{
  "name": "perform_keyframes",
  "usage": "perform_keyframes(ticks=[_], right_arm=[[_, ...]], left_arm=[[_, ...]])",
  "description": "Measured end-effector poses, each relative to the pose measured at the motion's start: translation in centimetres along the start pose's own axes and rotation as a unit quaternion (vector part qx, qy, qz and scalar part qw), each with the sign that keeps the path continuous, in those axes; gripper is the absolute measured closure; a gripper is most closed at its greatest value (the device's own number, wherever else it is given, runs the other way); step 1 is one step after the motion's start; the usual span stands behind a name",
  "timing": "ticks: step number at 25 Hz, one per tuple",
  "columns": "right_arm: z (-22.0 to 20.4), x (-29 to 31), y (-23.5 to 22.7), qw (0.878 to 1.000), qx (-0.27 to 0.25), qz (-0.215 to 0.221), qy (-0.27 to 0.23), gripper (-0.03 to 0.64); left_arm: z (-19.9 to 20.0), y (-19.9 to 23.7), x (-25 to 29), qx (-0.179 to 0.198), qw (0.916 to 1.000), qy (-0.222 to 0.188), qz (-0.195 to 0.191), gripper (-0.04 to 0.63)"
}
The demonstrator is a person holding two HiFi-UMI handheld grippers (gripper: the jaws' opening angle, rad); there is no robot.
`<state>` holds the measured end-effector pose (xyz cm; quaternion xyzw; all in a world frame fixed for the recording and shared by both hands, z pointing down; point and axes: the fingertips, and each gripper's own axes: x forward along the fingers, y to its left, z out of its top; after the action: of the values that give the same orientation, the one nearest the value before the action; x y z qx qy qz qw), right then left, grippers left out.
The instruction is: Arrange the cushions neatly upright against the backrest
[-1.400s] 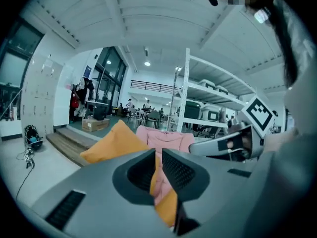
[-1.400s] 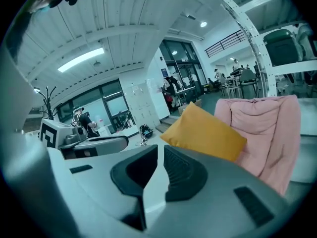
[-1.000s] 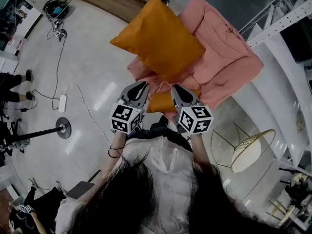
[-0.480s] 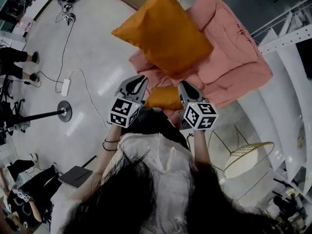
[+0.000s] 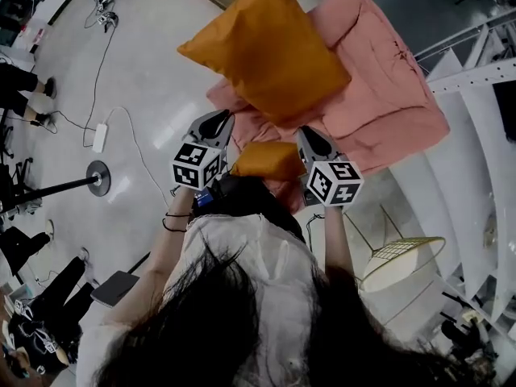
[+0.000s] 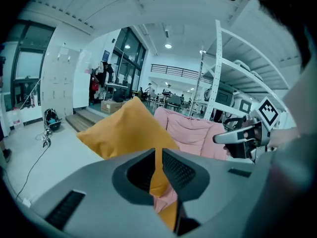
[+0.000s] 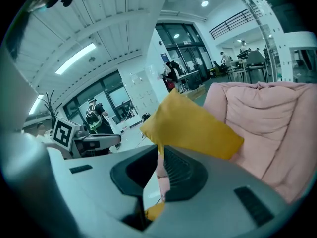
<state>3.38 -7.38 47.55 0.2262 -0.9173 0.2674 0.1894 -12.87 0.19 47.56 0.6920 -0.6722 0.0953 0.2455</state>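
Fingers (image 6: 181, 171) tight on orange cushion (image 5: 266, 51)

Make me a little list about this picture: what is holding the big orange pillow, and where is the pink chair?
Held thing: big orange cushion, lifted in the air
Left gripper: jaws shut on the cushion's lower edge
Right gripper: jaws shut on the cushion's lower edge too
Pink armchair: behind and under the lifted cushion
Second orange cushion: lower down, between the two grippers
Job done: not yet; the big cushion is not against the backrest
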Motion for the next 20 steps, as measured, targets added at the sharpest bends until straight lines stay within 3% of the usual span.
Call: perform_keyframes(ticks=[3,8,14,15,17,20], right_arm=[[1.3,1.2,-1.2,1.000,-0.018,-0.014,0.000,0.565],[3.0,4.5,-3.0,0.997,-0.071,0.003,0.031,0.565],[5.6,9.5,-6.2,0.984,-0.167,-0.010,0.065,0.563],[6.3,10.5,-6.7,0.981,-0.183,-0.010,0.068,0.563],[7.7,12.3,-8.0,0.974,-0.213,-0.011,0.077,0.563],[9.3,14.8,-9.8,0.962,-0.252,-0.014,0.102,0.561]], left_arm=[[-0.8,1.7,1.7,-0.021,0.9997,0.009,0.001,0.560],[-2.3,5.1,4.9,-0.062,0.9980,0.012,0.012,0.560],[-4.0,9.3,8.5,-0.120,0.9925,0.010,0.022,0.552],[-4.3,9.9,9.2,-0.127,0.9916,0.011,0.022,0.520],[-4.9,10.6,10.6,-0.146,0.9889,0.018,0.017,0.352],[-5.8,11.8,12.1,-0.184,0.9825,0.019,0.018,0.345]])
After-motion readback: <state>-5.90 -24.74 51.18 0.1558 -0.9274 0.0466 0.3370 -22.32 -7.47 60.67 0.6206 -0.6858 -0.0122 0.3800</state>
